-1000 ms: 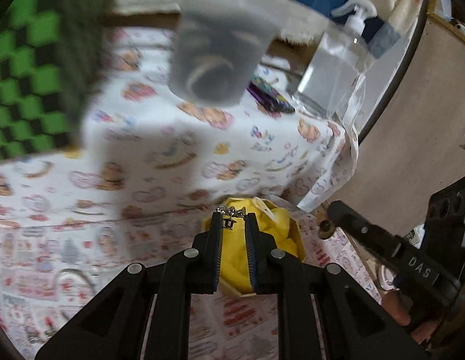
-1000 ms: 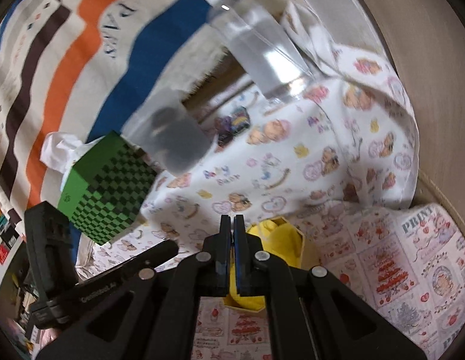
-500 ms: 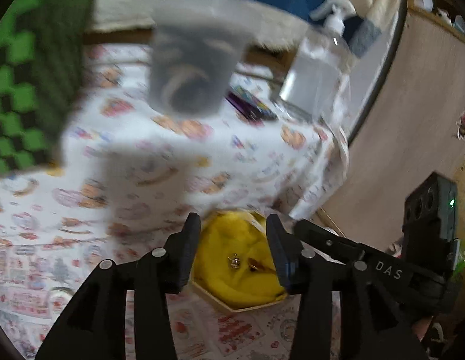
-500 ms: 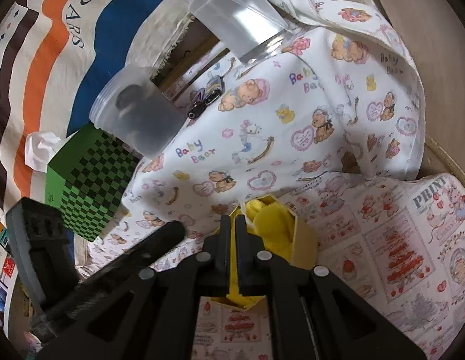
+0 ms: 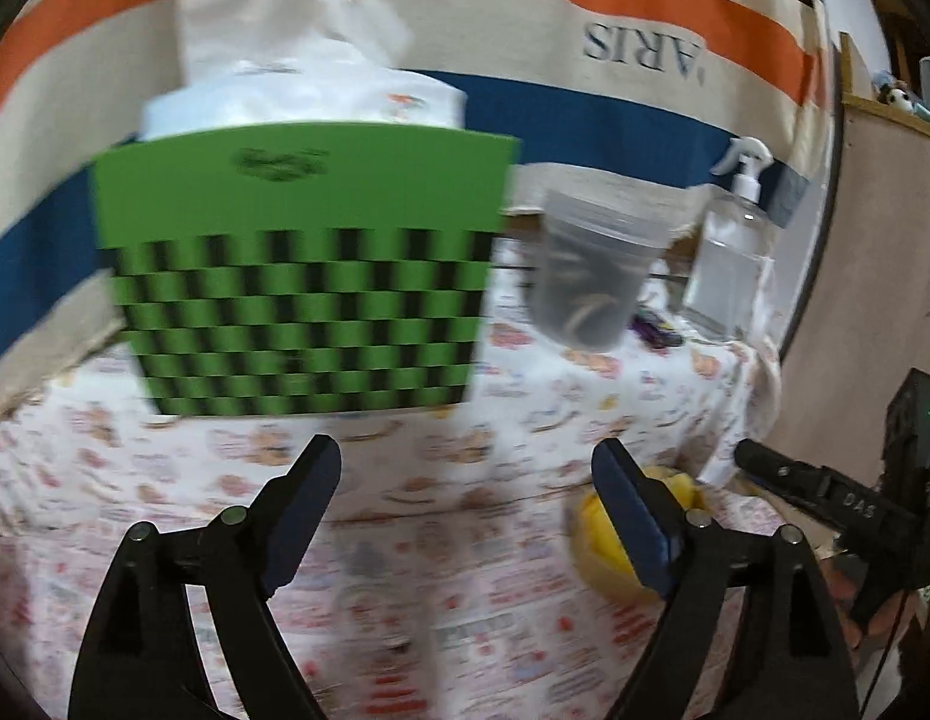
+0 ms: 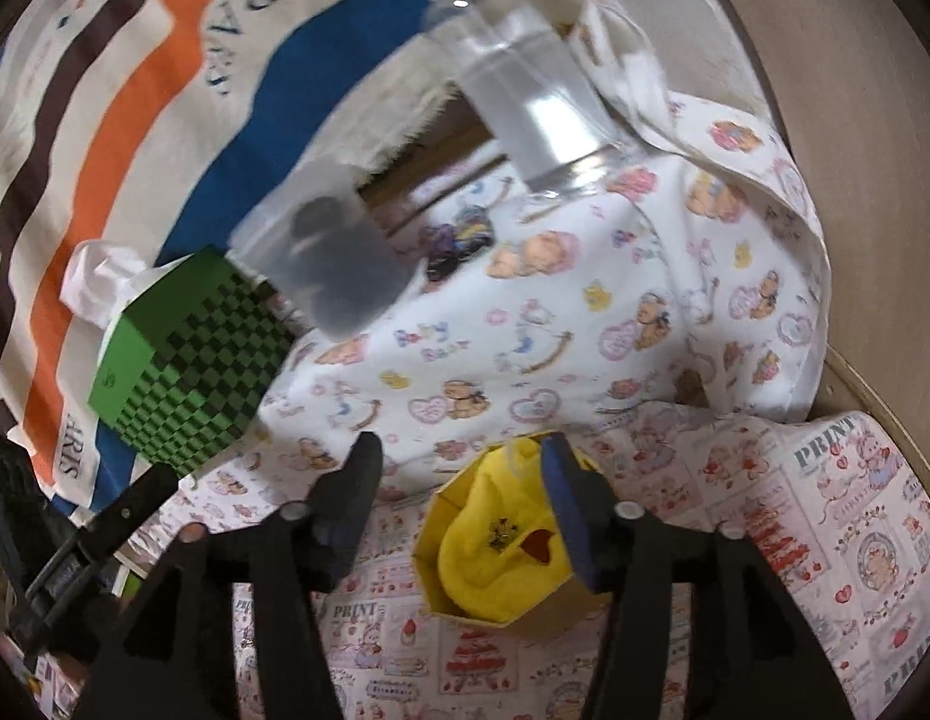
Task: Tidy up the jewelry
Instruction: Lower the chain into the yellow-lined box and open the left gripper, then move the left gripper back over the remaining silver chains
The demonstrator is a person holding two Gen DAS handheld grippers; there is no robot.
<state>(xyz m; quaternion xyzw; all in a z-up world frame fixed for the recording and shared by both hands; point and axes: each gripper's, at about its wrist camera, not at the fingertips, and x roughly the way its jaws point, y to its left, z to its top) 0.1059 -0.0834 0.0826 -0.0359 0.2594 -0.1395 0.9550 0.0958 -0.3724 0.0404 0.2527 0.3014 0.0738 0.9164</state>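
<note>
A small yellow box [image 6: 489, 558] with yellow padding sits on the printed cloth; a small metal jewelry piece [image 6: 500, 534] lies on the padding. The box also shows in the left wrist view [image 5: 597, 534], partly behind my finger. My right gripper [image 6: 459, 474] is open and empty, just above the box, its right finger over the box's right side. My left gripper [image 5: 465, 480] is open wide and empty, to the left of the box, facing the green checkered box [image 5: 297, 282]. The right gripper's body [image 5: 837, 504] shows at the right edge there.
A clear plastic cup [image 5: 591, 276] holding dark items and a clear spray bottle [image 5: 729, 258] stand at the back on the bear-print cloth [image 6: 585, 324]. Tissues [image 5: 297, 60] rise behind the green box. A striped towel [image 6: 135, 90] hangs behind. A wooden wall [image 6: 855, 120] is on the right.
The left gripper let the jewelry piece go onto the yellow padding, opened wide and swung left and up toward the green box. The right gripper opened from shut.
</note>
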